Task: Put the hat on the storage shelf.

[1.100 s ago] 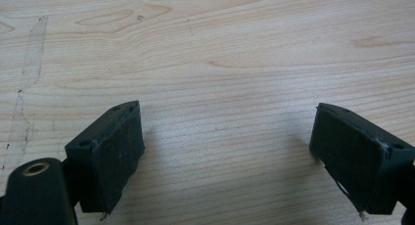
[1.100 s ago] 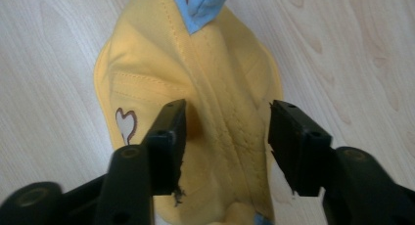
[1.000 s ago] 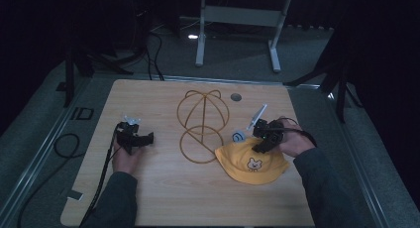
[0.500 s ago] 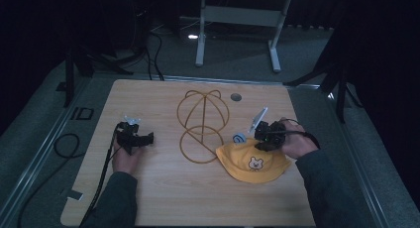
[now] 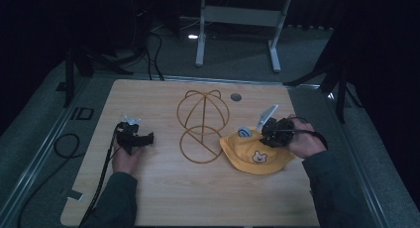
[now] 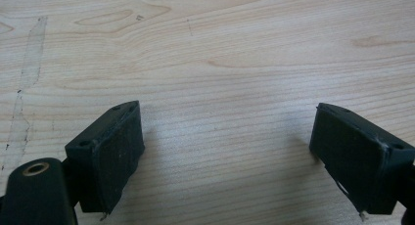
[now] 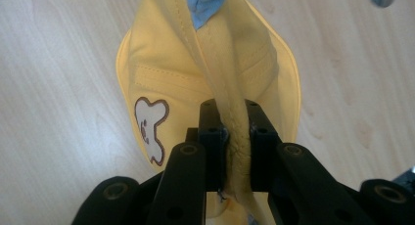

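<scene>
Right gripper [image 7: 238, 151] is clamped on a fold of the yellow fabric cap with bear patch [image 5: 256, 152]; since a second ago we note the cap nudged nearer the gold wire hat stand [image 5: 202, 126]; left gripper [image 6: 230, 151] rests wide open, empty.

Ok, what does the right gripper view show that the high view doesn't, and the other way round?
The right gripper view alone shows the grip up close: the jaws are closed on a raised fold of the yellow hat, pinching its stitched seam between the pads.

The high view alone shows the layout: the wire hat stand at the table's middle, the left gripper apart from it over bare wood, and the person's sleeves.

Both show the hat's bear patch, its blue tag, the wooden table and the right gripper.
</scene>
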{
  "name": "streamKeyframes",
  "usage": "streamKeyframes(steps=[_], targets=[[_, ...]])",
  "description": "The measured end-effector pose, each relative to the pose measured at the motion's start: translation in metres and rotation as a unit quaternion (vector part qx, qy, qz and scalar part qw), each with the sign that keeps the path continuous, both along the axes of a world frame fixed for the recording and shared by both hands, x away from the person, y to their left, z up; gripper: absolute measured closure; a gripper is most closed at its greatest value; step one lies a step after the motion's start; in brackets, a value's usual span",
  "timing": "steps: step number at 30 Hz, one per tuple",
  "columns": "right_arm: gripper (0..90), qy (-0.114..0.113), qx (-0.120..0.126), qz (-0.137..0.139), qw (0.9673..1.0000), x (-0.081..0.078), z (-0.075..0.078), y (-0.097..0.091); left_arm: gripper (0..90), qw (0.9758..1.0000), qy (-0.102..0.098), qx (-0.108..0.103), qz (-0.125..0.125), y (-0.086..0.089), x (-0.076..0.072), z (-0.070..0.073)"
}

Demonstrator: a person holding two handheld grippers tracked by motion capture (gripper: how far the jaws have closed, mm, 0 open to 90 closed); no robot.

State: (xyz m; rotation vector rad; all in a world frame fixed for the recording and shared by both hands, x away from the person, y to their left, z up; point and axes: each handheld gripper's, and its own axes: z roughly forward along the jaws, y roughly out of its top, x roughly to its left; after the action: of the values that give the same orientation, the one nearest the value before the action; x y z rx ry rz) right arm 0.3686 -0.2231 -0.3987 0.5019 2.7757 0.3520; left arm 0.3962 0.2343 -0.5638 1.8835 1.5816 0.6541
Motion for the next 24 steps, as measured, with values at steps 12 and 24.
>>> streamKeyframes(steps=[12,24], targets=[[81.6,-0.054,0.036,-0.030,0.9974,-0.004,0.021,-0.013,12.8,1.0000,0.000,0.000,-0.001,0.000,-0.001,0.000],[82.0,-0.103,0.069,-0.106,0.9866,-0.002,0.027,-0.027,12.8,1.0000,0.000,0.000,-0.001,0.000,-0.001,0.000]])
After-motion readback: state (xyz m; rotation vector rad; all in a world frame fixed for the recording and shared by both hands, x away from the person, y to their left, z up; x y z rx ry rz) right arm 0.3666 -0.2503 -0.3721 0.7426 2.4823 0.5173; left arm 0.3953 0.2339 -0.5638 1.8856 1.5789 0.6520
